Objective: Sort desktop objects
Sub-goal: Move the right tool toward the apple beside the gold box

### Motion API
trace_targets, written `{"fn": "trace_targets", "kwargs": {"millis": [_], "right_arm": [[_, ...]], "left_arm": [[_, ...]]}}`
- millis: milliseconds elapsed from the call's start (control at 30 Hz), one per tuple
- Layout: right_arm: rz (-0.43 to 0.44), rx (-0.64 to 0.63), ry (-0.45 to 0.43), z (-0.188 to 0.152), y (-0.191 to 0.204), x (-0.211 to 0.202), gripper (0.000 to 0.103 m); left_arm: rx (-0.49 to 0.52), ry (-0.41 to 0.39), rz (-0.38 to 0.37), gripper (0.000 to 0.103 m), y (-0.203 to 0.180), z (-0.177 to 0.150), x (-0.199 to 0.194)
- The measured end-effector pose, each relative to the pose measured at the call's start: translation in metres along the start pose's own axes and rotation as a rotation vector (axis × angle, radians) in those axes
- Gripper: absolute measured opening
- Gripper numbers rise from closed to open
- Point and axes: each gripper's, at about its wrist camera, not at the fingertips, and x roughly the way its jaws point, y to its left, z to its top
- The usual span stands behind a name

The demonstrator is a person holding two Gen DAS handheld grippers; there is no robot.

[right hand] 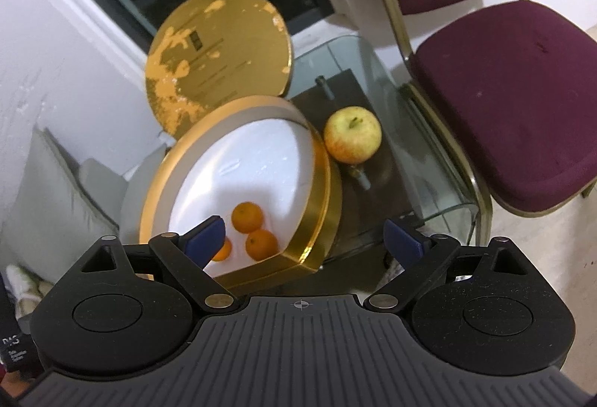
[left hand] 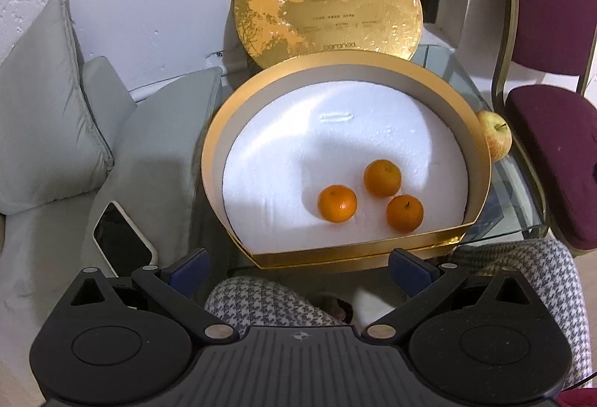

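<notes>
three small round orange mandarins (left hand: 373, 198) lie on the white foam inside the round gold cardboard box (left hand: 212, 160), toward five o'clock. a yellow-red apple (right hand: 352, 134) sits outside at the box's three o'clock. left gripper (left hand: 298, 267) and right gripper (right hand: 304, 239) both spread wide, holding nothing.

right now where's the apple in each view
Left wrist view: the apple sits at the right edge, half hidden behind the rim of the gold box.
Right wrist view: the apple is in full view right of centre, on the glass table, just outside the box.
Shared landmark: the upright gold lid behind the box.
</notes>
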Motion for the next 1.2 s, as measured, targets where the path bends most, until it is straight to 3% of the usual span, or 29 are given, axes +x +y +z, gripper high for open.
{"fn": "trace_targets", "kwargs": {"millis": [233,400,500,667,800,933,1033,1200], "right_arm": [[0.002,-0.171,0.045,0.008,0.037,-0.001,0.095],[0.007,-0.092,0.029,0.007,0.024,-0.005,0.095],[0.068,0.010,-0.018,0.004,0.004,-0.006,0.095],[0.120,0.197,-0.126,-0.012,-0.024,-0.003,0.096],[0.088,0.246,-0.120,-0.020,-0.036,0.014,0.097],[0.008,0.259,-0.093,-0.012,-0.041,0.014,0.096],[0.007,0.255,-0.095,-0.007,-0.045,0.009,0.096],[0.009,0.248,-0.088,-0.002,-0.049,0.025,0.096]], "left_arm": [[-0.137,-0.013,0.009,0.102,0.016,-0.008,0.005],[-0.153,-0.014,0.018,0.102,0.020,-0.018,-0.001],[-0.090,-0.013,0.038,0.102,0.013,-0.013,-0.004],[0.186,-0.064,0.065,0.102,-0.018,0.000,-0.019],[0.358,-0.095,0.102,0.102,-0.038,0.005,-0.023],[0.302,-0.053,0.096,0.102,-0.033,0.004,-0.017],[0.215,-0.002,0.075,0.102,-0.028,0.003,-0.007],[0.150,0.000,0.022,0.102,-0.032,-0.002,0.003]]}}
